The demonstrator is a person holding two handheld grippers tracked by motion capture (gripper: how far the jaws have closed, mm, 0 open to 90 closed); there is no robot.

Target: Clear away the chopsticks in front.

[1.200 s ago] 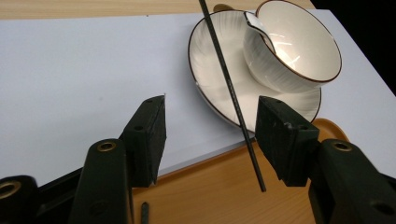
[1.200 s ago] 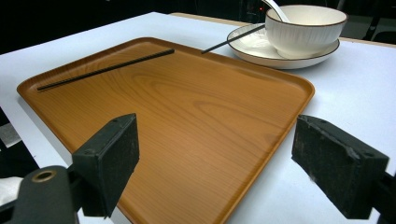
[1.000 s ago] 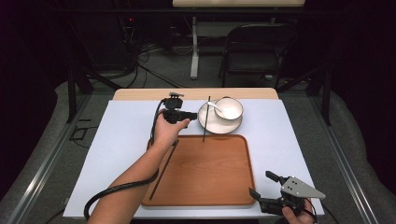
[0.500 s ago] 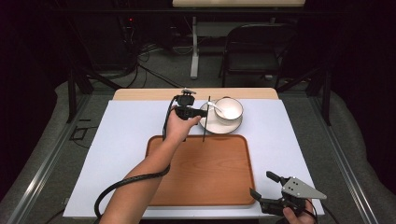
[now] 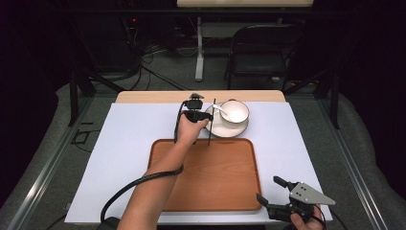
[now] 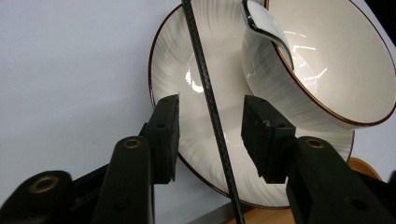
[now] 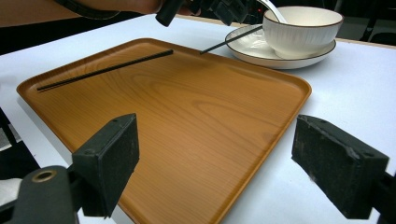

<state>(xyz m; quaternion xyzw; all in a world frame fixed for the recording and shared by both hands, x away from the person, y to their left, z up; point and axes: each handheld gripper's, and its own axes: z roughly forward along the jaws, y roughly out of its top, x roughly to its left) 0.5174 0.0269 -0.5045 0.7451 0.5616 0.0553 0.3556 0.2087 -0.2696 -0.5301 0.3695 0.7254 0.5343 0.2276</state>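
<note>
A black chopstick point(image 5: 211, 125) lies with its far end on the white plate point(image 5: 225, 128) and its near end over the tray rim. My left gripper point(image 5: 209, 116) hovers at the plate's left edge. In the left gripper view its jaws have just been closing and straddle the chopstick point(image 6: 196, 42), with a gap still showing on each side of it. A white bowl point(image 6: 336, 70) with a spoon point(image 6: 266, 28) stands on the plate point(image 6: 173, 60). My right gripper point(image 5: 269, 189) rests open at the table's near right, facing the wooden tray point(image 7: 187, 107).
A second black chopstick point(image 7: 107, 70) lies on the tray's far left part. The tray point(image 5: 215, 177) sits on a white mat point(image 5: 119, 143). A chair point(image 5: 263, 48) and table legs stand beyond the far edge.
My left hand has moved right and down toward the plate and come over the chopstick, and its jaws have narrowed. The right gripper has stayed put.
</note>
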